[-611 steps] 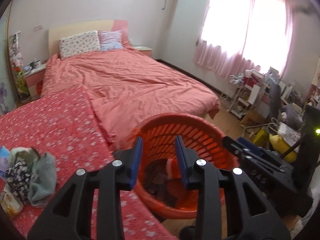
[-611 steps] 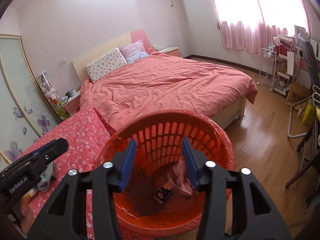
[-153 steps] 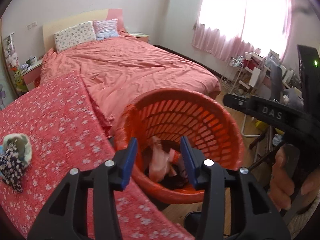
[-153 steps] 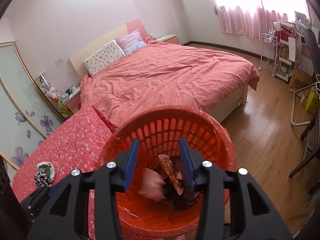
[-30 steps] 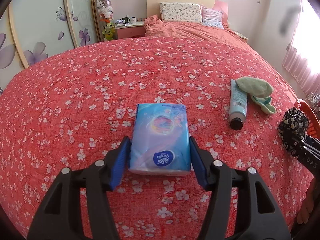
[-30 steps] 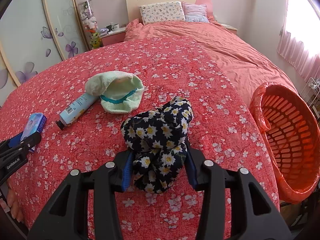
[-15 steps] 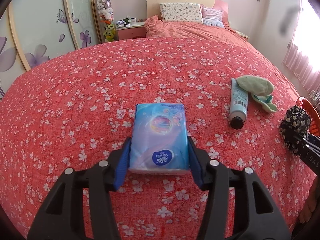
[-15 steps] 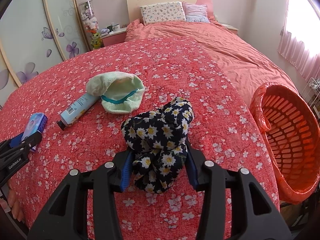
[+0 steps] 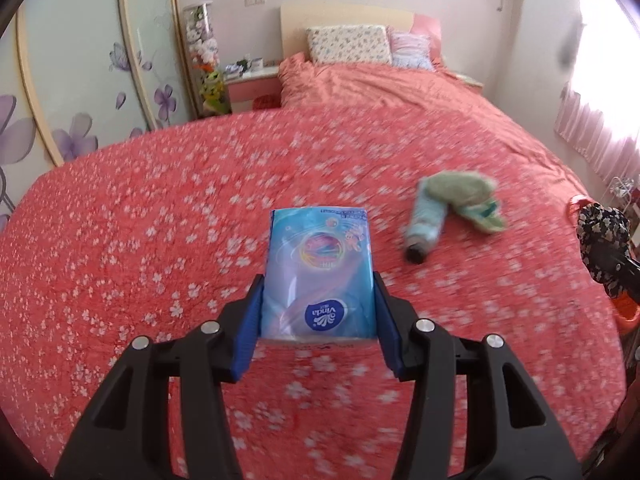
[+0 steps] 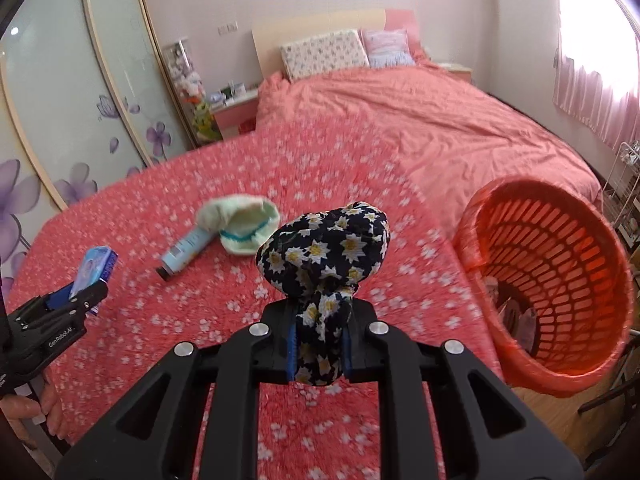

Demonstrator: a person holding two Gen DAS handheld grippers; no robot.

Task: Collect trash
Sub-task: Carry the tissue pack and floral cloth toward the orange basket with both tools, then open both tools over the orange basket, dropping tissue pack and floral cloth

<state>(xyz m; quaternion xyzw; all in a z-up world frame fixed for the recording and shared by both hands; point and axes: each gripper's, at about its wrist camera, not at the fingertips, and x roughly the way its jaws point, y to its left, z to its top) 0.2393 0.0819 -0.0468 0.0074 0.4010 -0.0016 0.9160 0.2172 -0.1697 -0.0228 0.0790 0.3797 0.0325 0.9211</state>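
Orange basket sits off the tabletop's right edge, nearest the right gripper, jaws clenched on floral cloth. Left gripper, jaws grasping tissue pack lengthwise, is farther.

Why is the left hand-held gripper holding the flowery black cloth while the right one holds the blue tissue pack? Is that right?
No, they are swapped. In the left wrist view the left hand-held gripper clamps the blue plastic tissue pack. In the right wrist view the right hand-held gripper clamps the black daisy-print cloth.
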